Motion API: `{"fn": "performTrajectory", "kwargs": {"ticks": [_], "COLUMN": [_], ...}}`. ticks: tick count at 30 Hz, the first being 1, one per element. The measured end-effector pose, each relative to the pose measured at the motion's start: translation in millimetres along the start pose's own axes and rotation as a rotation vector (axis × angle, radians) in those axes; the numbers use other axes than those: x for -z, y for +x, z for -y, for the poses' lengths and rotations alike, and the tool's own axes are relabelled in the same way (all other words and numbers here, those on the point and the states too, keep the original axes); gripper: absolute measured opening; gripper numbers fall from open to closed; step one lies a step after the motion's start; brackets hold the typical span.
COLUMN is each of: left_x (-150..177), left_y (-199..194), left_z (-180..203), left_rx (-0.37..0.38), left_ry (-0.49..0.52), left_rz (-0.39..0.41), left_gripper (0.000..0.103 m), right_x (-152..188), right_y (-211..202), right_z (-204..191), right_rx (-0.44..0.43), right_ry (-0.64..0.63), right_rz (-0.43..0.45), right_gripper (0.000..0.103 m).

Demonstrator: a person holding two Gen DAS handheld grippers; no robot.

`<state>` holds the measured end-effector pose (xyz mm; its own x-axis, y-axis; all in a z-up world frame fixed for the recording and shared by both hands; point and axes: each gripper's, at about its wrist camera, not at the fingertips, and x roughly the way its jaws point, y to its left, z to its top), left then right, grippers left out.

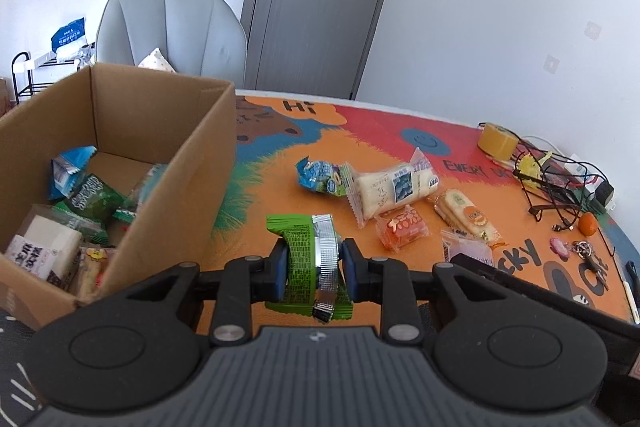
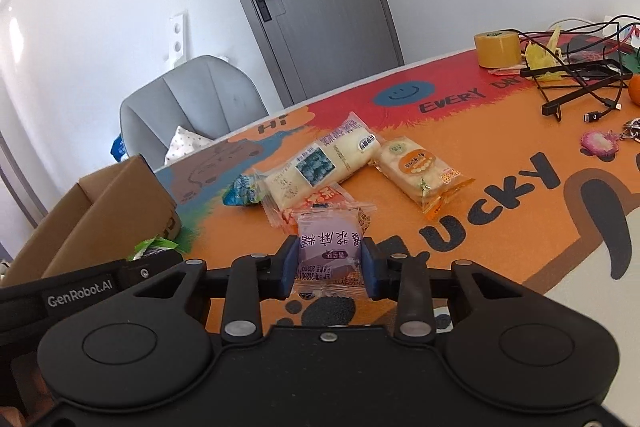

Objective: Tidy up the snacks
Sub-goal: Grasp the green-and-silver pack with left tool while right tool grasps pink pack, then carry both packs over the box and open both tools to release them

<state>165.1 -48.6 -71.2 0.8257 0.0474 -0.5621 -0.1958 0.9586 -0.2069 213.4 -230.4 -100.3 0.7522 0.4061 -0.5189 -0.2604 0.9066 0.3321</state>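
Angled down over the bright orange printed table mat (image 1: 500,247), the left gripper (image 1: 314,265) clamps a green foil-edged snack packet (image 1: 304,255) just beside the open cardboard box (image 1: 192,163) already holding several snacks. The right gripper (image 2: 330,263), tilted down likewise, has its jaws pressed on a purple-wrapped snack (image 2: 330,247), with an orange packet (image 2: 320,205) and a long white bread roll packet (image 2: 320,163) lying just beyond it.

Matt brown cardboard box (image 1: 120,131), glossy crinkled plastic wrapper on green snack (image 1: 304,259), probably foil-lined.
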Motion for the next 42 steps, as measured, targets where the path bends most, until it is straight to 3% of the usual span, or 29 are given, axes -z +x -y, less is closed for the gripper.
{"fn": "performTrajectory", "kwargs": {"ticks": [14, 26, 42], "left_x": [-18, -35, -48], "left_y": [-40, -74, -70], "left_z": [-21, -66, -118], "left_rx": [-0.017, -0.040, -0.104], "left_ry": [-0.039, -0.119, -0.188], "left_rz": [0.099, 0.188, 0.189], "left_gripper": [0.027, 0.027, 0.027], "right_x": [-12, -19, -24], "right_y": [-31, -43, -24], "right_z": [-44, -81, -132], "right_rx": [-0.116, -0.146, -0.196], "right_ry": [-0.050, -0.089, -0.145], "right_rz": [0.064, 0.091, 0.068], "right_gripper": [0.033, 0.033, 0.033]}}
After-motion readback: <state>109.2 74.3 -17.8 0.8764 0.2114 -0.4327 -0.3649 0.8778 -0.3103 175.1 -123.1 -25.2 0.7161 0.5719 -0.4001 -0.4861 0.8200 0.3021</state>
